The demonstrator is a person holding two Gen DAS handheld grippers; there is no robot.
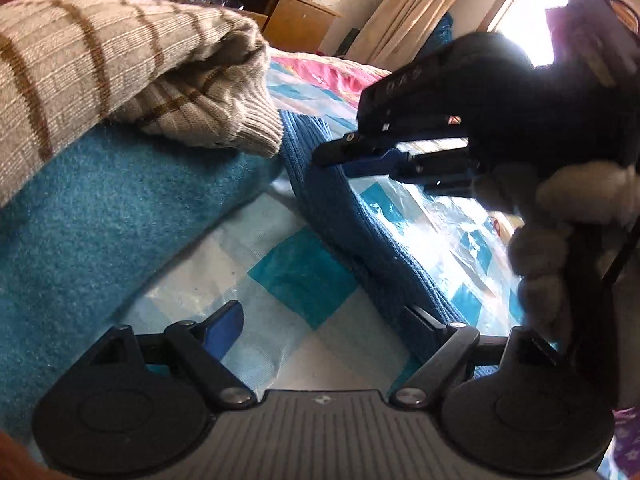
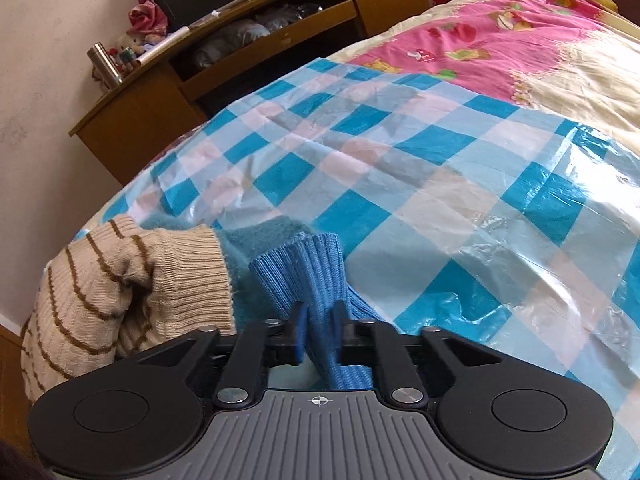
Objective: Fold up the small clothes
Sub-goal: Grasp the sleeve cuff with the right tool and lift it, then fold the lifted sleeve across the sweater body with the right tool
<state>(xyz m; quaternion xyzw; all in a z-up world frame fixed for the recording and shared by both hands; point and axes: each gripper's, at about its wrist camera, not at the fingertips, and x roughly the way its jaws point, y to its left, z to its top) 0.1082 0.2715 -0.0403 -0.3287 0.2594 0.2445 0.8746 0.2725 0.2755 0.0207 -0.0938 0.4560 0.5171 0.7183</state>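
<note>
A blue ribbed knit garment [image 2: 308, 272] lies on the blue-checked plastic sheet [image 2: 400, 184] over the bed. My right gripper [image 2: 319, 328] is shut on its ribbed end, with the cloth pinched between the pads. The left wrist view shows that same right gripper [image 1: 328, 152] at the top of the ribbed strip [image 1: 360, 240]. My left gripper [image 1: 324, 320] stands open low over the checked sheet [image 1: 296, 280], with nothing between its fingers; its right finger is beside the strip's edge. A teal fleece garment [image 1: 100, 208] lies to the left, partly under a beige sweater with brown stripes [image 1: 100, 60].
The striped sweater [image 2: 120, 288] and teal fleece [image 2: 256, 236] sit at the bed's left edge. A wooden cabinet [image 2: 140, 120] with a metal flask [image 2: 105, 62] stands against the wall. A pink floral quilt [image 2: 500, 40] covers the far bed. A gloved hand [image 1: 560, 208] holds the right gripper.
</note>
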